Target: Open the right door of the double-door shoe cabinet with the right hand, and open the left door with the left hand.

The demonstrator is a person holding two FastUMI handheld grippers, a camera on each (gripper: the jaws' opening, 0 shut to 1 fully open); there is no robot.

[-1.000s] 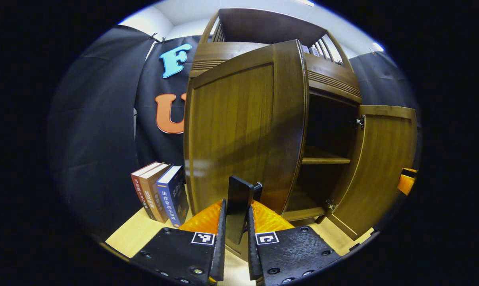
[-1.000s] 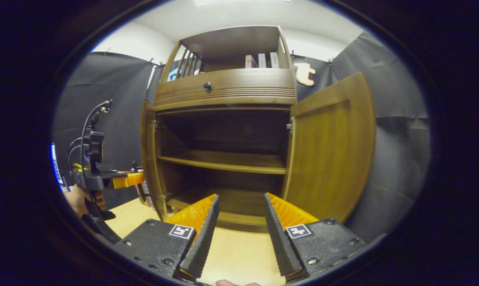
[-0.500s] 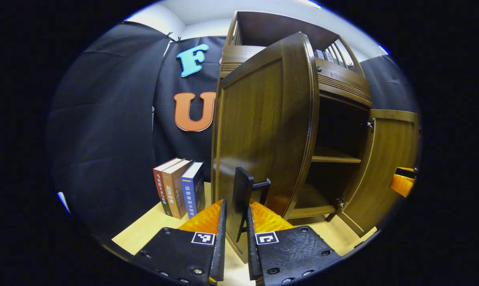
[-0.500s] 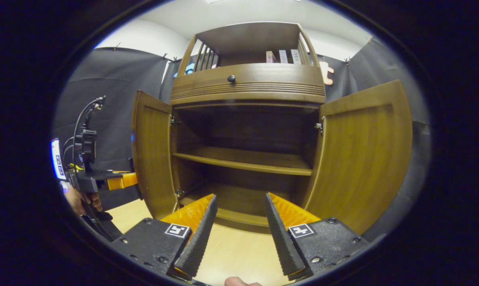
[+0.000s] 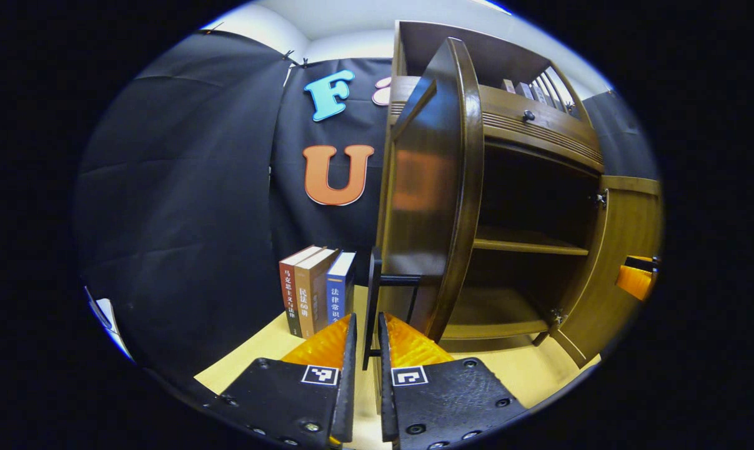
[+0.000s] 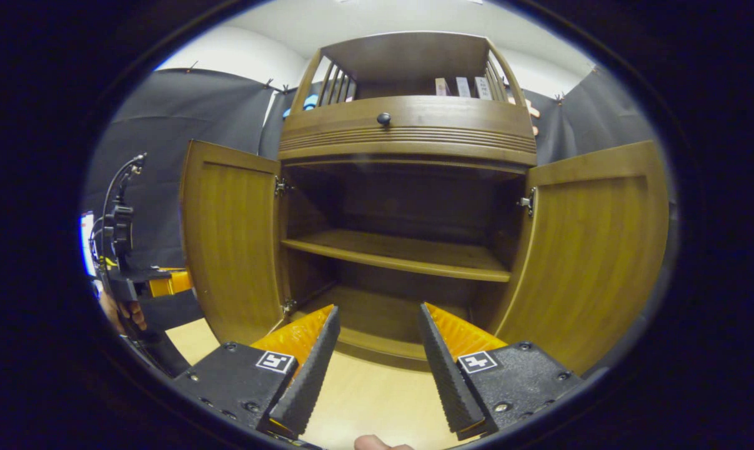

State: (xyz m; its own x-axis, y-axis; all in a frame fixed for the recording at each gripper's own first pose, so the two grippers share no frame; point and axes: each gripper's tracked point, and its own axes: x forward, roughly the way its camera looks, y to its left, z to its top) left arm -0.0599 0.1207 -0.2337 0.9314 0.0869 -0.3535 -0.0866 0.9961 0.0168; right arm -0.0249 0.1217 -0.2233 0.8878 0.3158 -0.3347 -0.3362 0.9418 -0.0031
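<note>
Three upright books (image 5: 314, 287) stand on the pale floor (image 5: 252, 356) just left of the shoe cabinet (image 6: 408, 128), close beside the left door (image 5: 433, 206). That door swings edge-on toward the camera, long axis vertical; the right door (image 6: 595, 250) stands wide, with two bare shelves between. Left gripper (image 5: 365, 337) is clenched on the dark handle (image 5: 374, 294); right gripper (image 6: 377, 331) hangs released, jaws apart, before the opening.
</note>
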